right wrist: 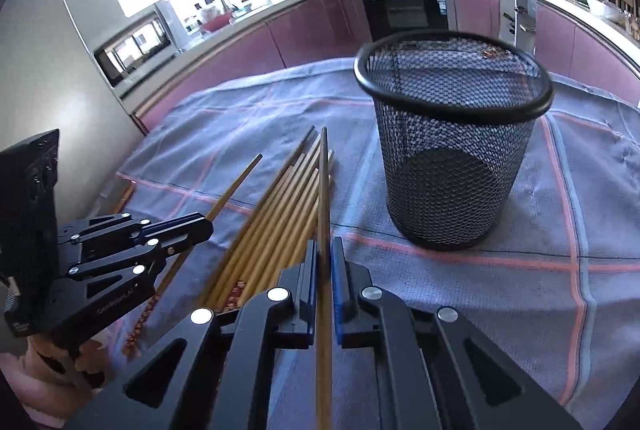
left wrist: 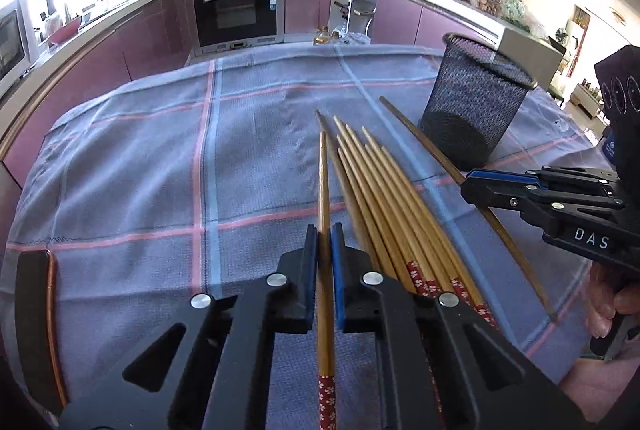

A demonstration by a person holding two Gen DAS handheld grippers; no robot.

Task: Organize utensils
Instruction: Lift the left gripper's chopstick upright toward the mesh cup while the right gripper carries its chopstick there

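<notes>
On my left, my left hand-held gripper (left wrist: 325, 246) is clamped on one light chopstick (left wrist: 325, 190) with a red patterned end. Just beside it, the bundle of chopsticks (left wrist: 384, 198) lies on the checked cloth (left wrist: 140, 170) covering the bench. Further right, my right hand-held gripper (right wrist: 325, 262) pinches a darker chopstick (right wrist: 324, 190). The mesh holder (right wrist: 452, 166) stands near, looking empty, so I judge nearly all the sorting remains.

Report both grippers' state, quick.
Left gripper: closed on a light chopstick.
Right gripper: closed on a darker chopstick.
</notes>
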